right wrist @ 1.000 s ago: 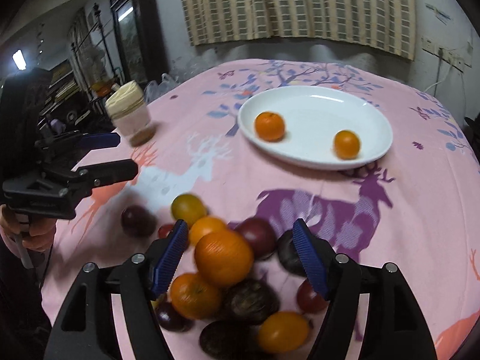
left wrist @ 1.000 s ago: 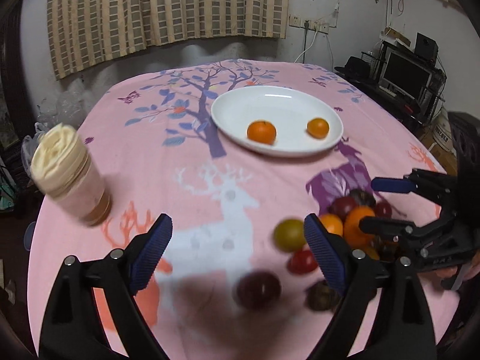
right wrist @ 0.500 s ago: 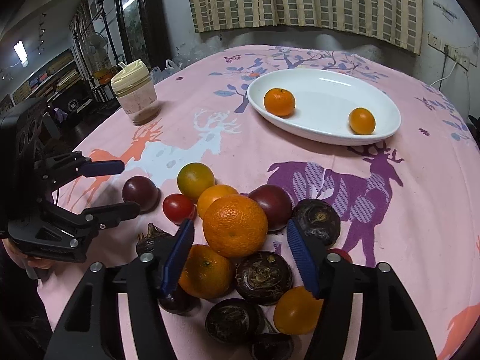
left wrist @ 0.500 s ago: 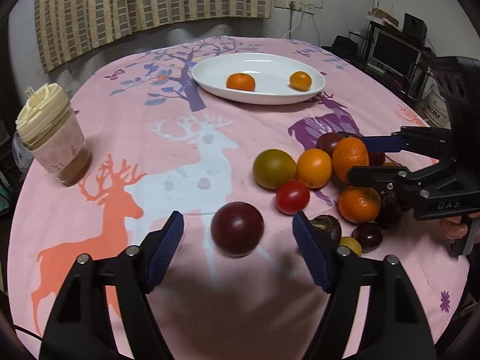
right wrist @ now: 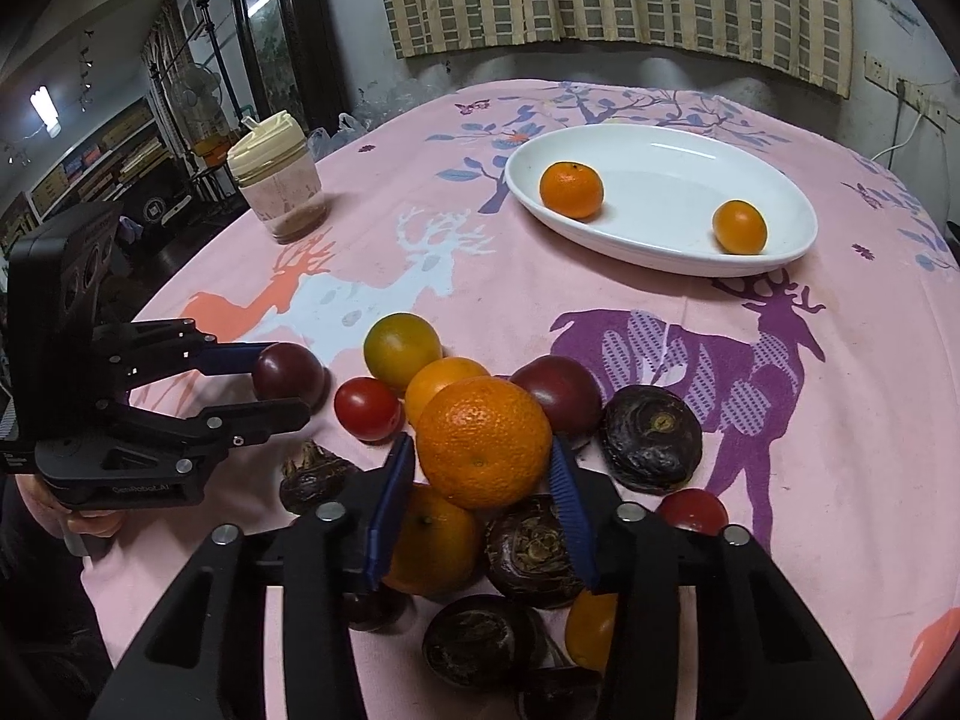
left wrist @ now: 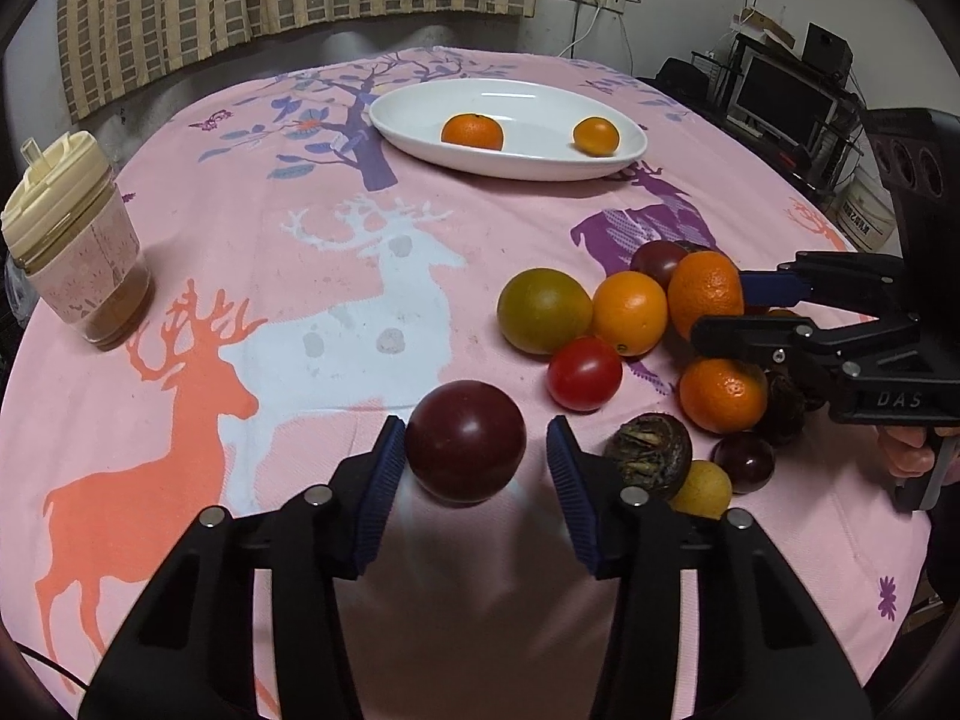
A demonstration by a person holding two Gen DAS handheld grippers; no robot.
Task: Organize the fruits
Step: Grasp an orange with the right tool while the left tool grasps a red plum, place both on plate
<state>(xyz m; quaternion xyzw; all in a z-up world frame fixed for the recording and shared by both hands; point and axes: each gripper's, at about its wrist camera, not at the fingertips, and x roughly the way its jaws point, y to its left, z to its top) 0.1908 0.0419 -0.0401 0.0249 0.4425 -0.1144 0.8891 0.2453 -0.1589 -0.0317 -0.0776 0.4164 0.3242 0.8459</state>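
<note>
A dark red plum [left wrist: 465, 441] lies on the pink tablecloth between the fingers of my left gripper [left wrist: 474, 425]. The jaws are closing; the left pad touches the plum and a gap shows at the right pad. The right wrist view shows the same left gripper [right wrist: 288, 381] around the plum [right wrist: 288, 373]. My right gripper [right wrist: 483, 443] is closing on a large orange [right wrist: 483, 441] atop the fruit pile, both pads against its sides. That right gripper [left wrist: 720, 309] and the orange [left wrist: 702, 291] also show in the left wrist view. A white oval plate [left wrist: 390, 120] at the back holds two small oranges.
The pile holds a green-yellow tomato [left wrist: 543, 311], a red tomato [left wrist: 585, 373], more oranges and several dark brown fruits. A lidded cup [left wrist: 78, 240] stands at the left table edge. Shelves and electronics stand beyond the table on the right.
My left gripper came down over the dark red plum and its jaws narrowed around it. The right gripper's jaws narrowed onto the large orange; that hand barely moved.
</note>
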